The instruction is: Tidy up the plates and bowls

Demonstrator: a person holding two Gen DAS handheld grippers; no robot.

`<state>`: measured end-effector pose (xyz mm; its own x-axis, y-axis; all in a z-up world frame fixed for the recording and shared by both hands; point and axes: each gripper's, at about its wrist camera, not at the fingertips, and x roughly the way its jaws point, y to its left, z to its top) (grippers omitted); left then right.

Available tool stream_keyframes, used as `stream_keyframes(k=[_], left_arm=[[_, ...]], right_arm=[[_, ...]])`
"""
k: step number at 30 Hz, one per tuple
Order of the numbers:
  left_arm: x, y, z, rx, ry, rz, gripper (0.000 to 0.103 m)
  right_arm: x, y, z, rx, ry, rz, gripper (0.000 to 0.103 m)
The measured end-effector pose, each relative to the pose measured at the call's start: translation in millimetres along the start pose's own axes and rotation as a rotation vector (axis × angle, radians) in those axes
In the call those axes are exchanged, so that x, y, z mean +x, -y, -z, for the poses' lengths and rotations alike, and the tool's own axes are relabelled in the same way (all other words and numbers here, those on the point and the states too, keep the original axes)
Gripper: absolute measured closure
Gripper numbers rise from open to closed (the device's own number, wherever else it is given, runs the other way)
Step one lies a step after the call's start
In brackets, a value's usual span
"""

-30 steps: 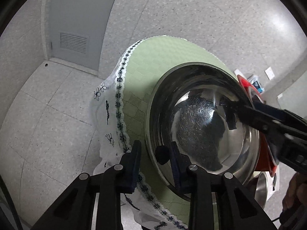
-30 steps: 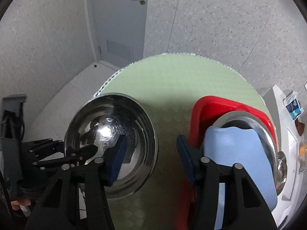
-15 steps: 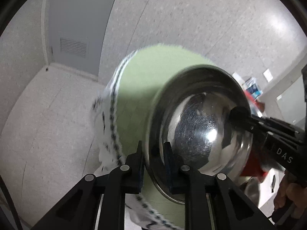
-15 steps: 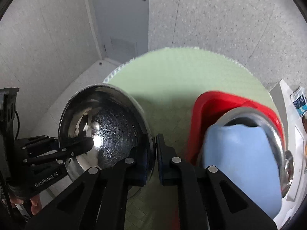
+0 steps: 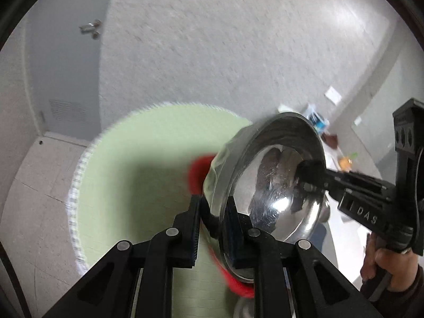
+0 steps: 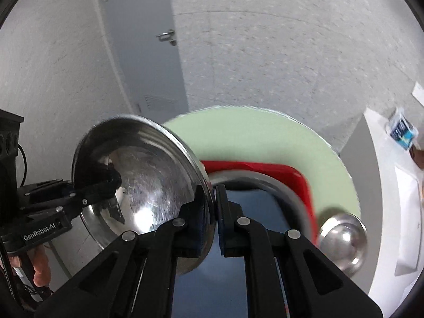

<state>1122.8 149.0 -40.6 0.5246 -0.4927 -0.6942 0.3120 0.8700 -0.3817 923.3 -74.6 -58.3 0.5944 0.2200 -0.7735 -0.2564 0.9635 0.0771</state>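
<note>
I have a steel bowl held in the air between both grippers, each clamped on an opposite side of its rim. The left gripper has its jaws pinched tight on the near rim in the left wrist view, one pad inside the bowl and one outside. The right gripper grips the far rim the same way, its jaws almost together with only the thin metal between them. The bowl is tilted, its shiny hollow facing the left camera, and it hangs clear of the green tablecloth, partly over the red tray.

In the right wrist view the red tray holds a large steel dish with a dark blue plate lying in it. A small steel bowl sits just beside the tray, on the cloth.

My judgement: the sorting is partway through. Some dishes are already gathered in the tray, this bowl is in transit and not yet set down, and the small bowl beside the tray looks still to be placed
</note>
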Motion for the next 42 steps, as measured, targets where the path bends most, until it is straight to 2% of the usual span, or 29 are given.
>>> stream_keyframes(k=[5,13,24,32,38,42], left_arm=[[36,35,3,0.002,-0.073,-0.029,0.09],[50,86,-16,0.0,-0.057,-0.052,0.09],[74,136,-6,-0.005,-0.068,-0.03,0.09],[92,161,-37,0.003,-0.088,-0.02,0.09],[109,178,-68,0.058,-0.093,-0.017,0.09],[120,175,-77,0.058,-0.101,0.0,0.09]], right_arm=[[9,41,14,0.04,-0.041,-0.007,0.095],[-4,74,14,0.042,-0.013,-0.058,0.095],[-36,130,22,0.031,0.015,-0.054,0.095],[-48,163,15,0.026,0.03,-0.049,0.095],[-47,188,3,0.056,0.048,-0.041,0.095],[-44,196,-1,0.084,0.04,-0.041,0.095]])
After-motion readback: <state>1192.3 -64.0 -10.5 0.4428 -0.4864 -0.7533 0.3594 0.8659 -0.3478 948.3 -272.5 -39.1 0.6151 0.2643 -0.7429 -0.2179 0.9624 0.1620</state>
